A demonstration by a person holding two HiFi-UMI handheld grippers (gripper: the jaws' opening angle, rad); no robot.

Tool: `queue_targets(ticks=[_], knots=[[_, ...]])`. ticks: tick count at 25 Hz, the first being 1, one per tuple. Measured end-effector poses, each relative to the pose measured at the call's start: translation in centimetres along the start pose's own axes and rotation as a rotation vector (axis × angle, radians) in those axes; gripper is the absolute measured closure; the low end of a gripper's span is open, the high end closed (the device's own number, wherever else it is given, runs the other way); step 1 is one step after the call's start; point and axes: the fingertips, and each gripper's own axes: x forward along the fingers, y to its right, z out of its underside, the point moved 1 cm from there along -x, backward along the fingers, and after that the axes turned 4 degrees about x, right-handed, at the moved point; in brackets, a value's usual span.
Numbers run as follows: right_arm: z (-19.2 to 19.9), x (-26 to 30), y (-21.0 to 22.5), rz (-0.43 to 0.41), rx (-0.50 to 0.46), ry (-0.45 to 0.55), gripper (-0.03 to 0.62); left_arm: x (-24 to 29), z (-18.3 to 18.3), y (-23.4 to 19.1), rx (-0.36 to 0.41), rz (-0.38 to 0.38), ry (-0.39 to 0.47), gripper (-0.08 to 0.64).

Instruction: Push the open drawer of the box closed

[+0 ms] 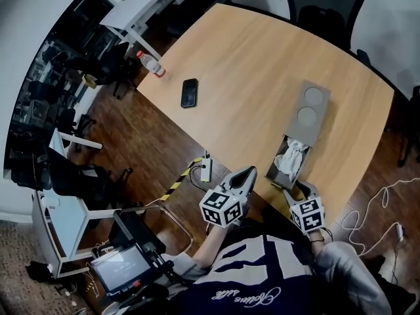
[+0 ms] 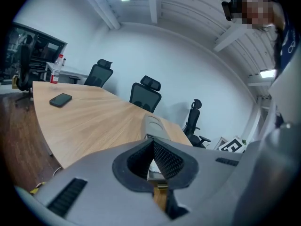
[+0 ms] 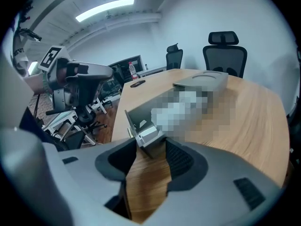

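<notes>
A grey box (image 1: 312, 108) with two round recesses on its lid lies on the wooden table (image 1: 249, 64). Its drawer (image 1: 291, 157) stands pulled out towards me, with white crumpled stuff inside. My right gripper (image 1: 295, 188) is at the drawer's front end. In the right gripper view its jaws (image 3: 148, 147) stand open, with the drawer's small front handle (image 3: 145, 132) at the tips and no pad pressing on it. My left gripper (image 1: 246, 174) hovers left of the drawer at the table edge, shut and empty (image 2: 153, 145). The box (image 2: 153, 125) lies just beyond it.
A black phone (image 1: 189, 92) and a plastic bottle (image 1: 151, 63) lie on the table's far left part. Office chairs (image 1: 321, 5) stand behind the table. A white cable (image 1: 377, 205) lies on the floor at the right, and white desks (image 1: 65, 215) stand at the left.
</notes>
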Motion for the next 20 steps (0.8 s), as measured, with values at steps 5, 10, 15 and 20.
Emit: queue_targets(ticks=[5, 10, 15, 20], knots=[[-1.5, 0.3, 2.1, 0.013, 0.030, 0.046, 0.405, 2.2, 0.0, 0.2, 0.006, 0.018, -0.037, 0.561], [-3.8, 1.0, 4.8, 0.043, 0.046, 0.083, 0.405, 3.9, 0.3, 0.8, 0.010, 0.039, -0.071, 0.561], [-6.1, 1.4, 9.3, 0.131, 0.136, 0.154, 0.413, 5.2, 0.6, 0.9, 0.020, 0.053, -0.103, 0.561], [-7.7, 2.1, 11.7, 0.172, 0.169, 0.180, 0.413, 5.7, 0.9, 0.9, 0.026, 0.062, -0.126, 0.561]])
